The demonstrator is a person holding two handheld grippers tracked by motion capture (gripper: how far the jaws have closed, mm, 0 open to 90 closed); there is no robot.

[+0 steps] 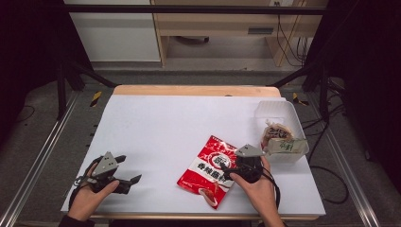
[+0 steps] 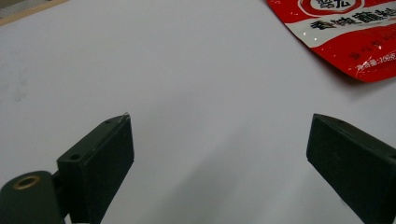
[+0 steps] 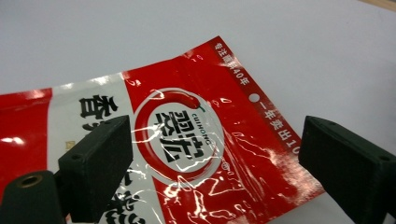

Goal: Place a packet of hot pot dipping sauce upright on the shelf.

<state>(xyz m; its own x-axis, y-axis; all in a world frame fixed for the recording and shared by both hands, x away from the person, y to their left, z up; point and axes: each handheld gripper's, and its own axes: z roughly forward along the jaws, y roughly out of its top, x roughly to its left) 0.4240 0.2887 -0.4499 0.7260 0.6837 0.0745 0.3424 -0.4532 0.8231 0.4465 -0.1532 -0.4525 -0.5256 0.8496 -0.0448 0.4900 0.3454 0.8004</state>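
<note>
A red and white snack packet (image 1: pixel 207 171) lies flat on the white table top (image 1: pixel 161 123), right of centre near the front. My right gripper (image 1: pixel 229 169) is held low at the packet's right side and points left over it, open. In the right gripper view the packet (image 3: pixel 196 116) lies under the right gripper (image 3: pixel 212 149); one jaw is above the print, the other past the packet's edge. My left gripper (image 1: pixel 130 169) is open at the front left over bare table. In the left gripper view, nothing is inside the left gripper (image 2: pixel 219 140), and the packet (image 2: pixel 350 37) is at the top right.
A clear plastic tray (image 1: pixel 279 111) sits at the right edge of the table with two wrapped food items (image 1: pixel 282 140) in it. The wooden table edge (image 1: pixel 194 90) shows at the back. Black frame posts and cables stand around the table.
</note>
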